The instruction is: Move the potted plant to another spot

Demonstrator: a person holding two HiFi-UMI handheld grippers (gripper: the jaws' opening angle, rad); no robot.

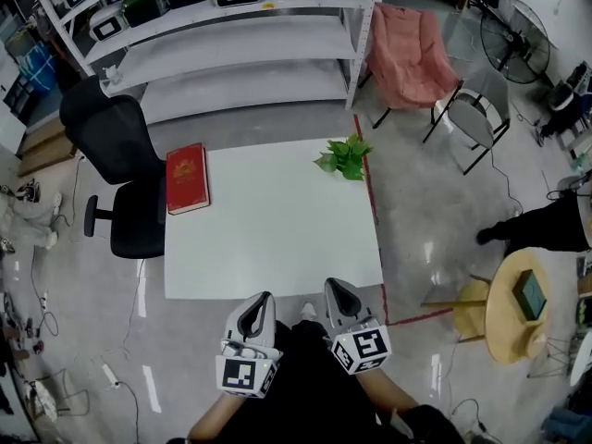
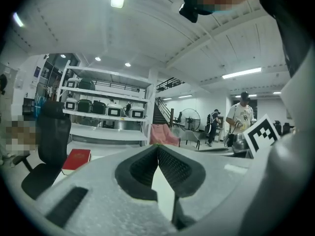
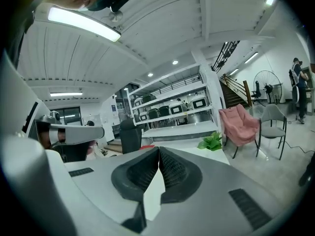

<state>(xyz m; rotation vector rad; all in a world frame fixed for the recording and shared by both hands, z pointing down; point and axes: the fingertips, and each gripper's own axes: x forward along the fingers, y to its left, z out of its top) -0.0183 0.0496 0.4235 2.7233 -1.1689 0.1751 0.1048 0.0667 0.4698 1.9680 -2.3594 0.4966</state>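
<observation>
Left gripper [image 1: 262,302] and right gripper [image 1: 335,290]: both jaw pairs pressed together, nothing between, bottom centre of frame. Potted plant [image 1: 345,157] stands at the upper right corner of the white table [image 1: 277,239]. Red book [image 1: 187,178] lies at the table's upper left, well apart from it.

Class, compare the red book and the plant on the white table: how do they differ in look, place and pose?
The book is red and rectangular; the plant is green and leafy. The book lies flat; the plant stands up. The book is by the table's left edge, the plant at its far right corner. Both sit on the table's far half, untouched.
</observation>
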